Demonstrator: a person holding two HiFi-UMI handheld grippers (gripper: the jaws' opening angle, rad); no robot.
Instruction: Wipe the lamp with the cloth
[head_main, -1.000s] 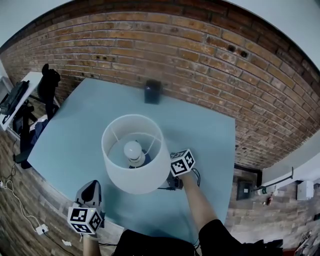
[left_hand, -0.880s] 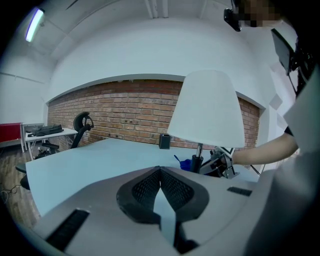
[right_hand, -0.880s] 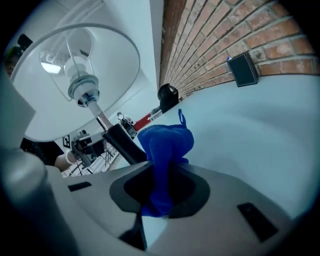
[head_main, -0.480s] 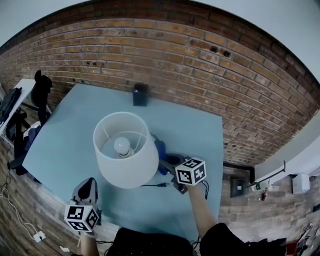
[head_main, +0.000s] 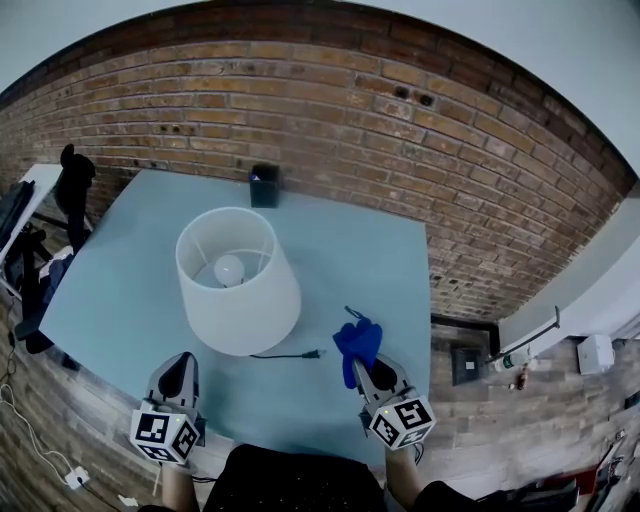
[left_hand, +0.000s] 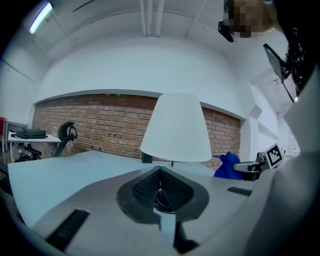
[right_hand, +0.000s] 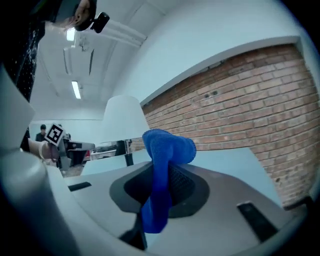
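While the blue cloth (head_main: 357, 340) is clamped in the right gripper (head_main: 361, 364), apart from the lamp (head_main: 238, 285), the left gripper (head_main: 181, 364) is held closed, empty.

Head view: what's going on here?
A person works at a blue table with a claw in each hand. The right claw is shut on a blue cloth, held to the right of the lamp and not touching it. The left claw is shut and empty near the table's front edge. The lamp stands upright, its plug lying loose on the table.
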